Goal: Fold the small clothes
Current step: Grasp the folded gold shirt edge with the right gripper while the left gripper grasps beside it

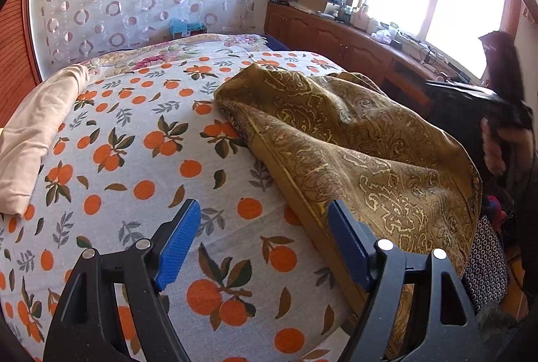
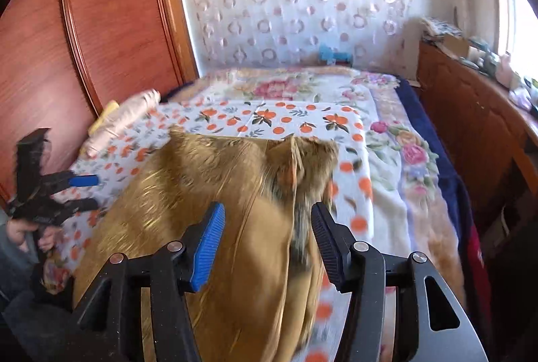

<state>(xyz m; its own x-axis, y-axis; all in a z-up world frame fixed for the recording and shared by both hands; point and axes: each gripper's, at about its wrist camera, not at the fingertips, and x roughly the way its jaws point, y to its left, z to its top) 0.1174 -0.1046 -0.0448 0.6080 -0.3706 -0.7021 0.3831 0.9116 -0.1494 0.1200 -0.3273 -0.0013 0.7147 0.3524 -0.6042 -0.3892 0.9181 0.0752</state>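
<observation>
right gripper (image 2: 267, 237) jaws apart, nothing pinched | brown paisley cloth (image 2: 215, 193) heaped between them on orange-print sheet (image 2: 269, 116) | left gripper (image 1: 262, 237) wide, empty | risk: loose heap slumps, fold lost

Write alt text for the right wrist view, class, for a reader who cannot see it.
A brown-gold patterned cloth lies bunched on a bed sheet printed with oranges, a raised fold standing between the open fingers of the right claw, which do not press it. The left claw, open, hovers at the left edge, near a folded pale garment.
</observation>
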